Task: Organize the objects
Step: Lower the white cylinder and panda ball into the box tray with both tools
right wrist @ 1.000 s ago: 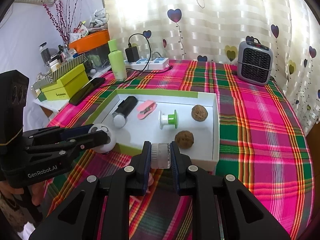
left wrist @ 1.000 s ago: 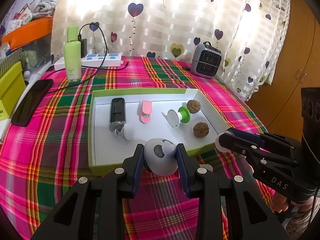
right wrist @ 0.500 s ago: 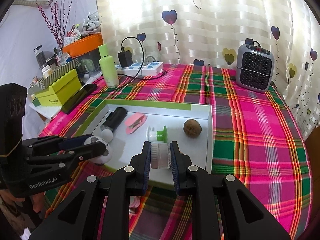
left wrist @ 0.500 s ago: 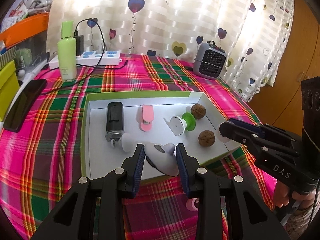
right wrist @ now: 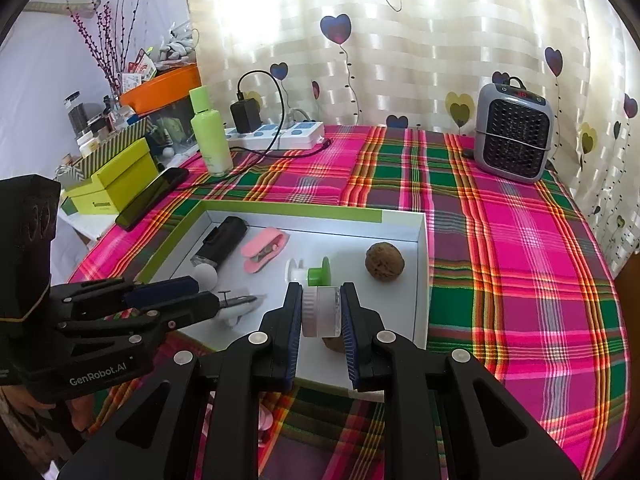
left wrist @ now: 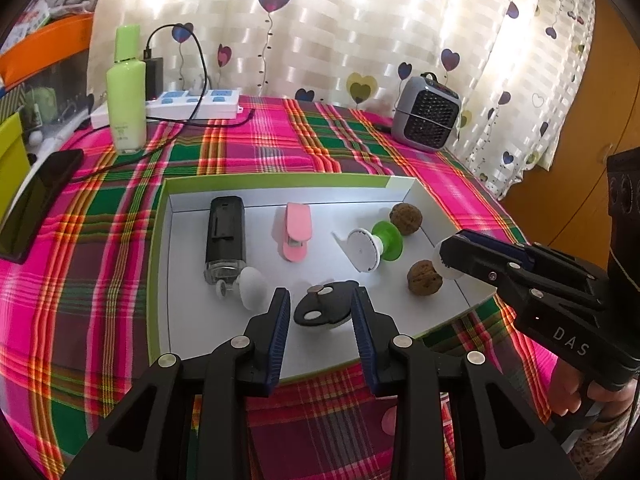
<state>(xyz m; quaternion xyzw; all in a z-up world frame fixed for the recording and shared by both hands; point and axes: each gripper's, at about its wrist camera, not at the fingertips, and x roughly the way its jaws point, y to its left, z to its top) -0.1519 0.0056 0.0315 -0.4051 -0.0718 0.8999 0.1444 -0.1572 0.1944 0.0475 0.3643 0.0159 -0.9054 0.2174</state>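
Note:
A white tray with a green rim (left wrist: 160, 216) (right wrist: 422, 240) lies on the plaid cloth. It holds a black bottle (left wrist: 225, 232), a pink clip (left wrist: 297, 231), a green and white spool (left wrist: 374, 245) and two walnuts (left wrist: 405, 218) (left wrist: 425, 278). My left gripper (left wrist: 320, 312) is open over the tray's near part, with a small white and black gadget (left wrist: 326, 309) lying tipped between its fingers. My right gripper (right wrist: 320, 316) is shut on a small clear jar with a white lid (right wrist: 320, 312), held above the tray's near right corner.
A grey mini heater (right wrist: 514, 132) stands at the back right. A green lotion bottle (left wrist: 126, 92), a power strip with a charger (left wrist: 192, 106) and a black phone (left wrist: 36, 200) are at the back left. Yellow-green boxes (right wrist: 116, 178) sit off the table's left edge.
My left gripper moved forward over the tray and opened, and the gadget now lies tipped on the tray floor. My right gripper carried the jar forward over the tray.

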